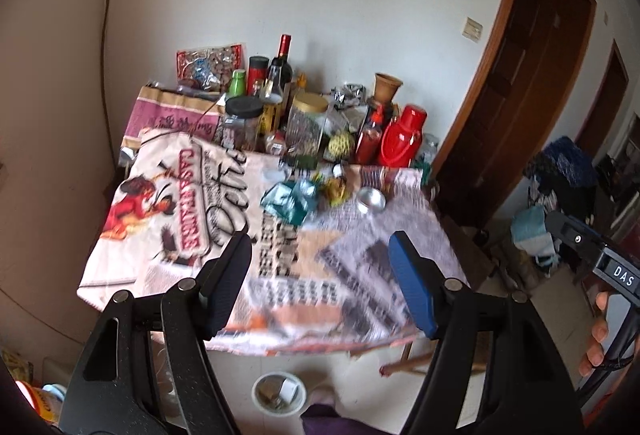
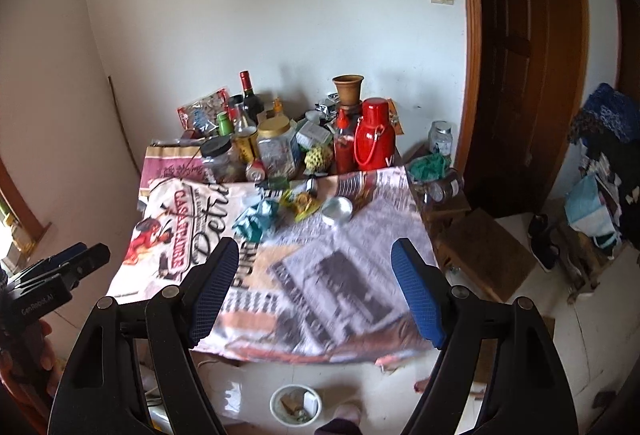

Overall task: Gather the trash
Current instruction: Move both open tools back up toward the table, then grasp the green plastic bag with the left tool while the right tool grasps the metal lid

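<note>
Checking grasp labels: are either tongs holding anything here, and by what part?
Nothing held. Left tongs and right tongs are both open and empty, above the near edge of the cloth-covered table. The crumpled teal wrapper lies untouched.

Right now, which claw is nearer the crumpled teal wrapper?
Left, slightly. The left claw faces the teal wrapper almost straight ahead; the right claw has it ahead-left. Neither touches it.

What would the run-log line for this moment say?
left gripper: open, empty | right gripper: open, empty | crumpled teal foil wrapper: on table | white trash bowl: on floor
</note>
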{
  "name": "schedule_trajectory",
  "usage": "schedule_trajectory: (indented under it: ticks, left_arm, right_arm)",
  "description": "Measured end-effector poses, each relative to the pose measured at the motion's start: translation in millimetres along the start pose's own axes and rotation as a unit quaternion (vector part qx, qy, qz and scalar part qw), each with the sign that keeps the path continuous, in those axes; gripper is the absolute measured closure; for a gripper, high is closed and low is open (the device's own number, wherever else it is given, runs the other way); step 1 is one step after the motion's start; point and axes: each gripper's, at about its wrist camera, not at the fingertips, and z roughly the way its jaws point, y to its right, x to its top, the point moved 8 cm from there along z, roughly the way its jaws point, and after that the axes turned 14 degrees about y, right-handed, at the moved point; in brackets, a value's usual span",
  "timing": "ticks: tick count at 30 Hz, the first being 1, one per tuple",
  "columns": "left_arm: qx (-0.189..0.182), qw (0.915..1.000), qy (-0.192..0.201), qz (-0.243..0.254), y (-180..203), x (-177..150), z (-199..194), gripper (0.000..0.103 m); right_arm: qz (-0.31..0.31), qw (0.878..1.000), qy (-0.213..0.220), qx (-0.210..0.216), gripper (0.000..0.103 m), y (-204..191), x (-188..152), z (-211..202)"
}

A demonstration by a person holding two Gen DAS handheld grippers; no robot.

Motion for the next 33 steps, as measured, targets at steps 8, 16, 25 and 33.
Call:
schedule_trajectory:
  ticks: [8, 16, 25, 33]
  left_arm:
    - [0.011, 0.9997, -0.023, 0.0, 27, 15, 74, 0.033]
    - [0.011, 0.9974, -0.071, 0.006, 22, 1, 130, 0.033]
    - [-0.05, 0.9897, -0.134, 0.005, -9, -3, 205, 0.033]
    - [-0.082, 0.9752, -0.201, 0.042, -37, -30, 283, 0.033]
  right_arm:
    - [0.002, 1.0, -0.02, 0.006, 0.027, 35, 14, 62]
    - [0.035, 0.997, -0.073, -0.006, 0.027, 52, -7, 113]
    - [0.09, 0.988, -0.104, -0.069, 0.027, 51, -25, 159]
    - [0.138, 0.973, -0.147, -0.108, 0.027, 52, -53, 218]
